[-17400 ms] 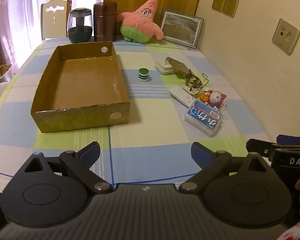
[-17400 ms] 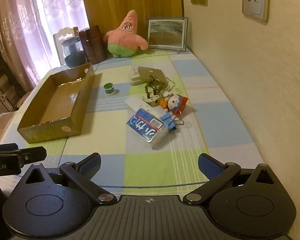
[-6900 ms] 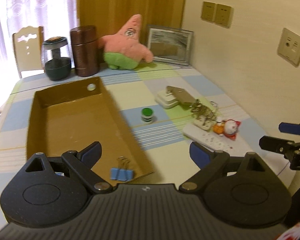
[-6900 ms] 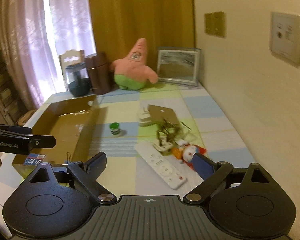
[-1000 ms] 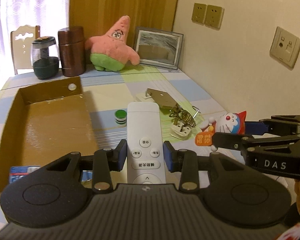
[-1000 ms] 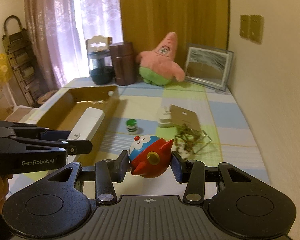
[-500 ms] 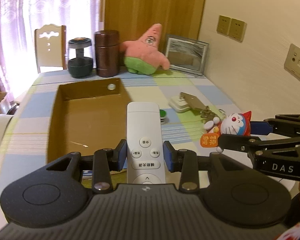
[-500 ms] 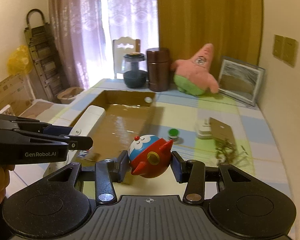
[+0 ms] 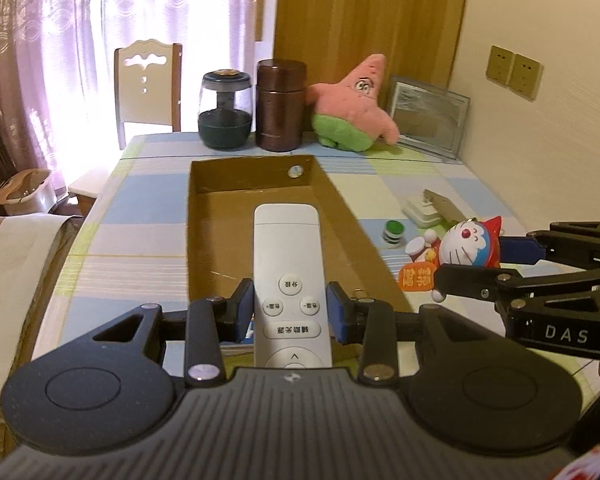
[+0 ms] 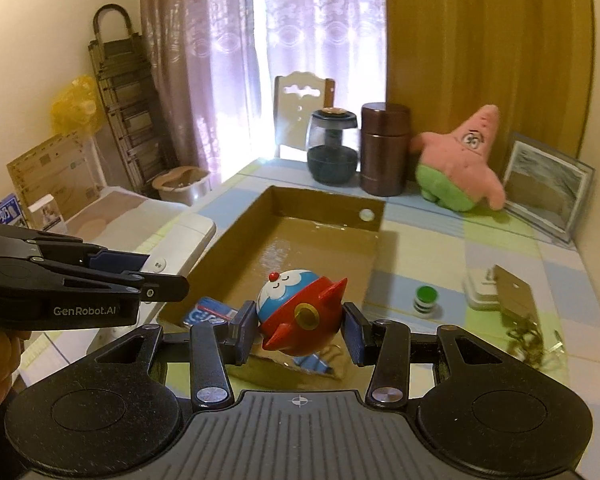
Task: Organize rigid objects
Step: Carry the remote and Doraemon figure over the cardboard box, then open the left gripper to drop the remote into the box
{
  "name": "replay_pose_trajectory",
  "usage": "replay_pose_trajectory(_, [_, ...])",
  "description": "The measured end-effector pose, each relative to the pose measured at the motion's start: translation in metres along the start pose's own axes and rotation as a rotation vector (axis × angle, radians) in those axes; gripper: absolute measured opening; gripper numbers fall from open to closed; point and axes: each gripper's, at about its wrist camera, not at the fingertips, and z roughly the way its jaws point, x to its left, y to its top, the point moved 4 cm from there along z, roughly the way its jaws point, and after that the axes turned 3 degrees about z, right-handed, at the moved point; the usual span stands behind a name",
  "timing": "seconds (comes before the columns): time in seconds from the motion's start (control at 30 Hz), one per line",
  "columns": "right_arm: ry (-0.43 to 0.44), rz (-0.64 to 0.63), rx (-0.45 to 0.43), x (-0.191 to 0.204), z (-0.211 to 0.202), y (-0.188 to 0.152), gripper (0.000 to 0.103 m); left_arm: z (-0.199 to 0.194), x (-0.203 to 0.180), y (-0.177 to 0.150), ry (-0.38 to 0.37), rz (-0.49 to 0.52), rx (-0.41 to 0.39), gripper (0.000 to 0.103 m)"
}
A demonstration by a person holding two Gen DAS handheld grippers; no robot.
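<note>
My left gripper [image 9: 290, 310] is shut on a white remote control [image 9: 287, 276] and holds it over the near end of the open cardboard box [image 9: 198, 216]. My right gripper [image 10: 298, 330] is shut on a red and blue Doraemon toy [image 10: 300, 312] above the box's near right corner [image 10: 374, 248]. The toy and right gripper also show in the left wrist view [image 9: 468, 244]. The remote shows at the left in the right wrist view [image 10: 180, 244]. A blue packet [image 10: 208, 312] lies in the box's near end.
On the checked tablecloth right of the box lie a green-capped small bottle [image 10: 425, 300], a white adapter [image 10: 480, 286] with a brown card [image 10: 514, 292], and a tangle of metal clips [image 10: 528, 336]. At the back stand a jar [image 9: 225, 116], a brown canister [image 9: 280, 106], a pink plush [image 9: 352, 106] and a picture frame [image 9: 426, 120].
Both grippers have swung left with their loads: the remote now hangs over the box, and the Doraemon toy has come to the box's near right corner.
</note>
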Motion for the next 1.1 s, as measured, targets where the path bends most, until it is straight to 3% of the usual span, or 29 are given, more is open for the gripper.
replay_pose_trajectory(0.43, [0.007,0.016,0.039,-0.008,0.054,0.019,0.042,0.046,0.032,0.026,-0.008,-0.019,0.034,0.033])
replay_pose_trajectory(1.1, [-0.003,0.066,0.108,-0.036,0.132,0.028,0.042,0.137,0.049,0.053,-0.004,-0.001,0.088,0.033])
